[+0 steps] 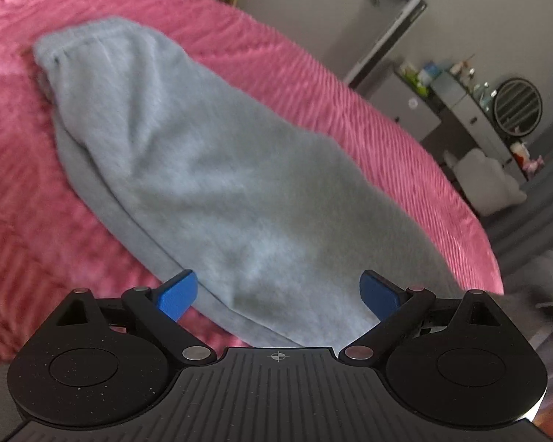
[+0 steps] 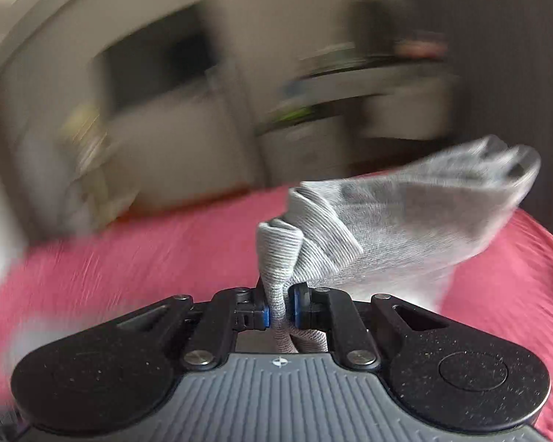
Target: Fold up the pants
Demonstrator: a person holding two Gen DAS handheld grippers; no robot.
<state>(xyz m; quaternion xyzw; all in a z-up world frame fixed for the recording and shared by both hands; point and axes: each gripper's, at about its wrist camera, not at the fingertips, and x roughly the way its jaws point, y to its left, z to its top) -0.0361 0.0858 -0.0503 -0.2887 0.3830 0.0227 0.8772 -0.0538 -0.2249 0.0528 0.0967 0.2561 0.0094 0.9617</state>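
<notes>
My right gripper (image 2: 281,307) pinches a bunched pants cuff (image 2: 387,217); left gripper (image 1: 278,293) gapes empty. Thin bite: a swing could tug it loose.

I see my right gripper (image 2: 280,309) pinching a bunched fold of the grey pants (image 2: 405,217), whose loose cloth trails off toward two o'clock above the pink bedspread (image 2: 158,269), the room behind badly blurred.
</notes>
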